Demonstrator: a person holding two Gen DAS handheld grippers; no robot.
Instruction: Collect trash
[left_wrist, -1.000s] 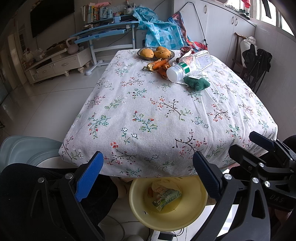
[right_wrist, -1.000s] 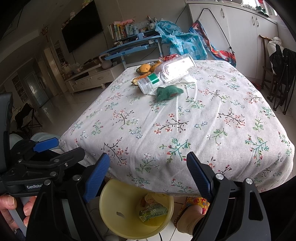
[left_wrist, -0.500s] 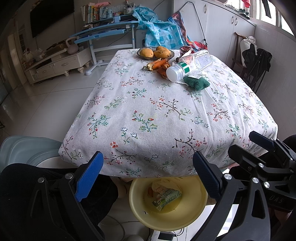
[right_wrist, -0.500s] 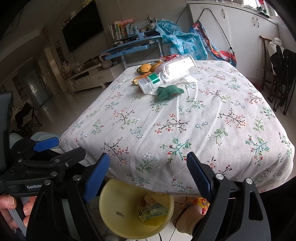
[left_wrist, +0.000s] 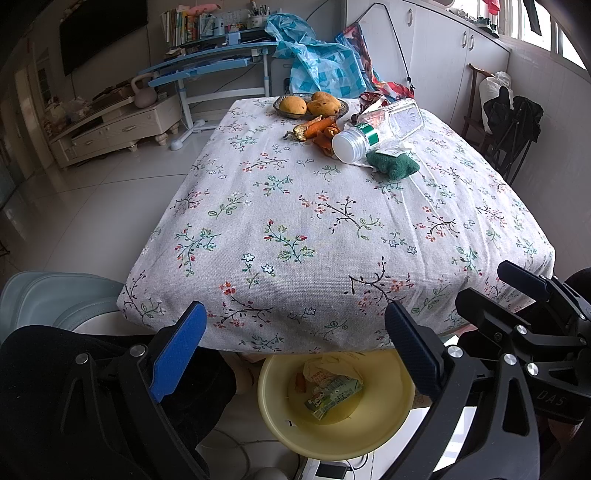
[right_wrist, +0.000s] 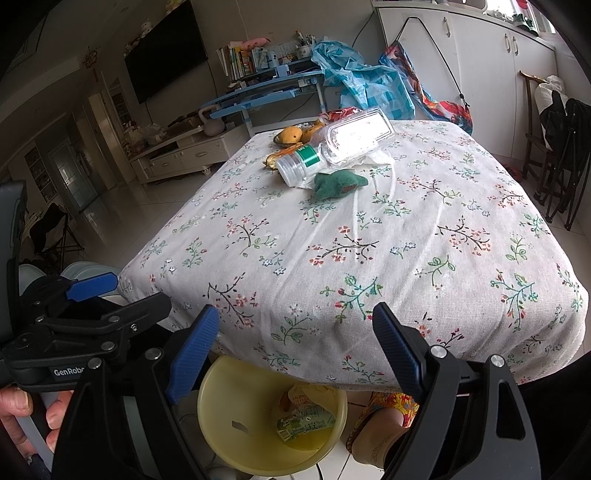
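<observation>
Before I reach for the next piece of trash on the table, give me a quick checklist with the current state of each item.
1. Left gripper fingers spread and holding nothing: ok.
2. Right gripper fingers spread and holding nothing: ok.
3. Yellow basin on the floor below the near table edge, with room above the wrappers in it: ok.
4. Trash remaining: plastic bottle, peels and green cloth lie at the far end of the table: not ok, still to collect.
5. Bottle lies on its side, touching the cloth: ok to grasp, may roll.
6. Whether the bottle is empty: cannot tell.
</observation>
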